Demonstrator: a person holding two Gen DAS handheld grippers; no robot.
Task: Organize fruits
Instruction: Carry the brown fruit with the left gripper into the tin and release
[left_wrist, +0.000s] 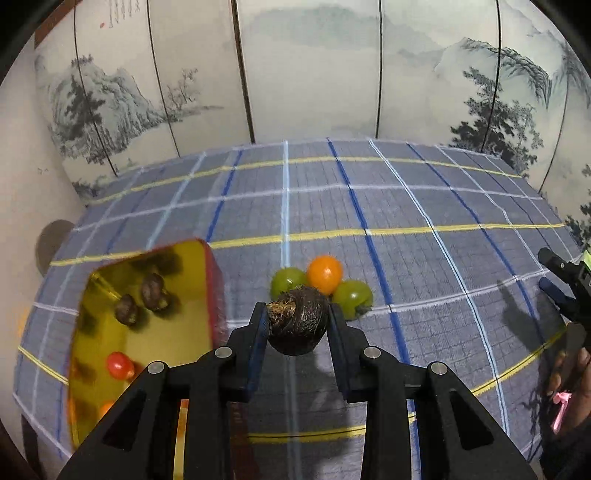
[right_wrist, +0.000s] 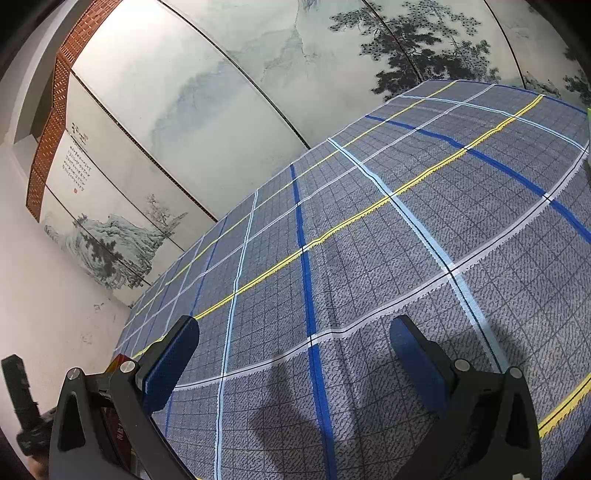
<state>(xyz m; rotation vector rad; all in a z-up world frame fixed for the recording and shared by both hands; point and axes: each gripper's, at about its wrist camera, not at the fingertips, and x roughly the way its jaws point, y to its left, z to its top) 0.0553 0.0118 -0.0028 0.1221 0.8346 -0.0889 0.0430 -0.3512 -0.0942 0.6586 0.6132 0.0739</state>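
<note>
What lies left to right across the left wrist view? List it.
Yellow tray with two dark fruits and a red tomato → dark fruit held in the left gripper → right green tomato → right gripper.

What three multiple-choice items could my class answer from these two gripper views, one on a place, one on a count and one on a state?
1. Where does the gold tray lie, seen from the left wrist camera?
A. To the left of the loose fruits
B. Behind the loose fruits
C. To the right of the loose fruits

2. How many loose fruits lie in a cluster on the tablecloth?
A. One
B. Three
C. Five

3. What is the state of the left gripper?
A. Open and empty
B. Shut on a green fruit
C. Shut on the dark brown fruit

Answers:
1. A, the tray fills the left side of that view.
2. B, the orange fruit lies with two green fruits.
3. C, both pads press its sides, clear of the cloth.
</note>
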